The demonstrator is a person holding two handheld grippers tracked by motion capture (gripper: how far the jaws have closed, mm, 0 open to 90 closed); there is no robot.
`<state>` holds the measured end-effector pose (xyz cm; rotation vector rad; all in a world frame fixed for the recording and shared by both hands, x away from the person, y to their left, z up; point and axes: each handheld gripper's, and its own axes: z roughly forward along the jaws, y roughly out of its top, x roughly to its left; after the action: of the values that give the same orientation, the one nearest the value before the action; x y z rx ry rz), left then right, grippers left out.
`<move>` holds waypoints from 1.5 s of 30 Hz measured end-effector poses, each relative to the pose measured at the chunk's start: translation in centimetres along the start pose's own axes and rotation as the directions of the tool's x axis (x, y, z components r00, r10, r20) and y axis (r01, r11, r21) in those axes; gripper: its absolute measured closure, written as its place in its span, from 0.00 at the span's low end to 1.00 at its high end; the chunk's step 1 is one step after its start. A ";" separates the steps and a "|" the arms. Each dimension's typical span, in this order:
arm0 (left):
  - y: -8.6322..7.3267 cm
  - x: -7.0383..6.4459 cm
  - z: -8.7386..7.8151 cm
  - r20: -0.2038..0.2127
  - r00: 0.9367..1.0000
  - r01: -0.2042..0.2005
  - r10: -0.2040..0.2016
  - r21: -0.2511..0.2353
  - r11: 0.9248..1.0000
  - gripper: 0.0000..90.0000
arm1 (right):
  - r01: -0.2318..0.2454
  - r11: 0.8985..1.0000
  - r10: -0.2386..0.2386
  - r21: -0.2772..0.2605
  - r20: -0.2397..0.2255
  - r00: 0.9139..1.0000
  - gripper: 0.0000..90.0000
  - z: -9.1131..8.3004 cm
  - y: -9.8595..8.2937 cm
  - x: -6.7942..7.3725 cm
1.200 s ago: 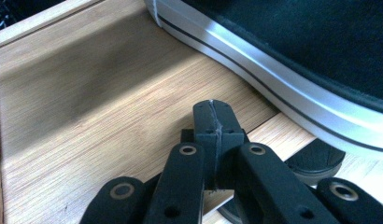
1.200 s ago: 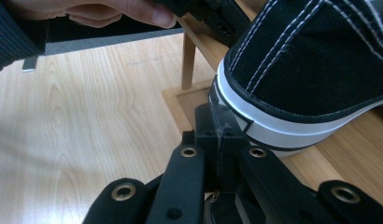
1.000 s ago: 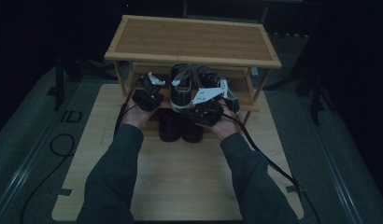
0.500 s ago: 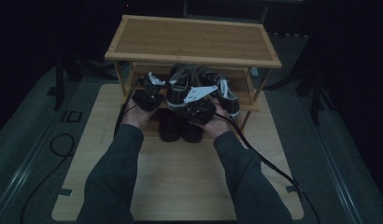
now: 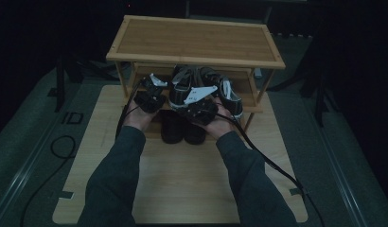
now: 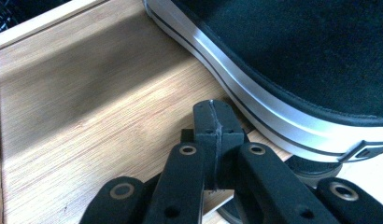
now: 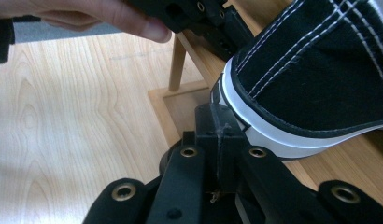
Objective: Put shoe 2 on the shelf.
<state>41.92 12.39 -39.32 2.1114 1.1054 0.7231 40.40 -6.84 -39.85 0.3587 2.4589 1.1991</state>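
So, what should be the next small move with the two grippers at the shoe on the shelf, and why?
Probably a short push forward with both grippers together. The left gripper and the right gripper are both shut and sit against the white sole of the black shoe, whose heel end seems to reach the front edge of the middle shelf. Pushing evenly should slide it deeper without turning it.

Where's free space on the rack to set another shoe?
Top shelf is bare. Middle shelf has bare wood left of the black sneaker; its centre is crowded with sneakers and both grippers. Dark shoes sit below.
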 end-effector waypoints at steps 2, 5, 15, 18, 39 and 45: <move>0.0 0.0 0.0 -0.001 1.000 0.001 -0.001 -0.001 1.000 1.00 | 0.005 1.000 -0.005 0.006 0.002 1.000 1.00 -0.1 0.0 0.0; 0.0 0.0 0.0 -0.002 1.000 0.000 0.000 -0.001 1.000 1.00 | 0.011 1.000 -0.011 0.015 0.002 1.000 1.00 -0.2 0.0 -0.1; 0.0 -0.1 0.0 -0.004 1.000 0.001 -0.001 -0.001 1.000 1.00 | 0.023 0.999 -0.024 0.032 0.024 0.999 1.00 -0.3 -0.1 -0.3; 0.0 0.0 0.0 -0.004 1.000 0.000 0.000 0.000 1.000 1.00 | 0.010 0.999 -0.011 0.033 0.029 1.000 1.00 -0.3 -0.1 -0.4; -0.1 0.1 0.0 0.003 1.000 0.004 -0.004 -0.005 1.000 1.00 | 0.012 0.999 -0.012 0.032 -0.017 1.000 1.00 -2.6 -0.9 -0.2; 0.0 0.1 0.0 0.004 1.000 0.005 -0.005 -0.006 1.000 1.00 | 0.022 0.998 -0.020 0.053 -0.033 0.999 0.99 -3.7 -1.8 0.2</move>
<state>41.95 12.48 -39.34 2.1037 1.1051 0.7180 38.45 -10.48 -39.26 0.3298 2.5199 1.1417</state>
